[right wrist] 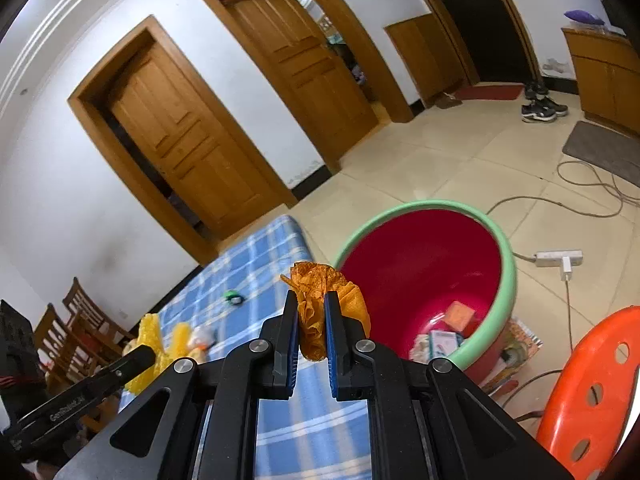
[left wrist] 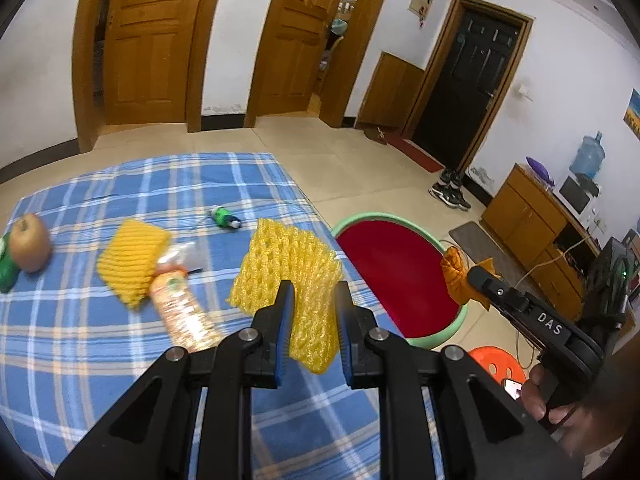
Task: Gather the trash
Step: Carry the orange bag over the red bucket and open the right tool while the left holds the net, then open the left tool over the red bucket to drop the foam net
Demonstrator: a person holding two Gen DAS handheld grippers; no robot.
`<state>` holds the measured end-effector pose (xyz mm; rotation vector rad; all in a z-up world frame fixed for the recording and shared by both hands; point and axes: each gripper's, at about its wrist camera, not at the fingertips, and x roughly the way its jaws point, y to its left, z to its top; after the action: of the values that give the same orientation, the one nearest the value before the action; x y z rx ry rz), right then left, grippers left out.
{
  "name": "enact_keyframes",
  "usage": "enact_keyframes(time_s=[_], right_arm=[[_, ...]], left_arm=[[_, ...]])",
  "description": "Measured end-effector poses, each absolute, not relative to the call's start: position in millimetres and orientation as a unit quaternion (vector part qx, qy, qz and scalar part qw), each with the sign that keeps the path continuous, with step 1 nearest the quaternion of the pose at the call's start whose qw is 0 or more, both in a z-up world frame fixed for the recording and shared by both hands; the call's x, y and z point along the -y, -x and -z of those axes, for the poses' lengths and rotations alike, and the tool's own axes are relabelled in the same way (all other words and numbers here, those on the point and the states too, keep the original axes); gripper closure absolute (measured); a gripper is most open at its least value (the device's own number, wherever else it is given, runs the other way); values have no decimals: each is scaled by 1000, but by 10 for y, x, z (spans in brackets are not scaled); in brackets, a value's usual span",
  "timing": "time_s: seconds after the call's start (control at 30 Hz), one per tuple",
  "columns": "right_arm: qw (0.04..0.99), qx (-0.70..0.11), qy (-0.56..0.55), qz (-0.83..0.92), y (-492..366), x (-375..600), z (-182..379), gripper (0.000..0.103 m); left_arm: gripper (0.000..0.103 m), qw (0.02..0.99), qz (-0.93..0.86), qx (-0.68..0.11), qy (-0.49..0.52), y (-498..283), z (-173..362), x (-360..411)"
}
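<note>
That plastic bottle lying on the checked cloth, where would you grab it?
Across the middle of the plastic bottle, coming from above. It lies flat on its side, so the round body fits between two fingers; the second foam net crowds its cap end.

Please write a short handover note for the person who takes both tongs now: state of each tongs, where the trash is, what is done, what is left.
Left tongs: shut on a yellow foam net, held above the table edge.
Right tongs: shut on a crumpled orange wrapper, near the rim of the red tub.
Done: some packets already lie in the tub.
Left: drop both held pieces into the tub, then collect from the blue checked cloth a second yellow net, a plastic bottle and a small green bottle. An apple is also there.
</note>
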<state>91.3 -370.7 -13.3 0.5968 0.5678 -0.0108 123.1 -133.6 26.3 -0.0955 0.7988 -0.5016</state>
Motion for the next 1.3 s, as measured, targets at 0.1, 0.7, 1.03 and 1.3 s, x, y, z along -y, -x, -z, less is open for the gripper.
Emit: enact_keyframes(time_s=[0.1,0.7,1.03,1.3], right_arm=[[912,-283,-296,17,-985,3851,235,92],[893,-314,-318,43,-1194,4206,681,82],[891,-306,-333,43,-1101,4314,655,74],[890,-289,-349,47,-947,4388,583,67]], left_arm=[[84,886,249,-390,39,-1324,-213,1494],[84,860,293,-417,-3,-1708,78,2317],[84,852,300,-428,-12,-1790,196,2547],[72,847,318,-426,-28,-1824,216,2739]])
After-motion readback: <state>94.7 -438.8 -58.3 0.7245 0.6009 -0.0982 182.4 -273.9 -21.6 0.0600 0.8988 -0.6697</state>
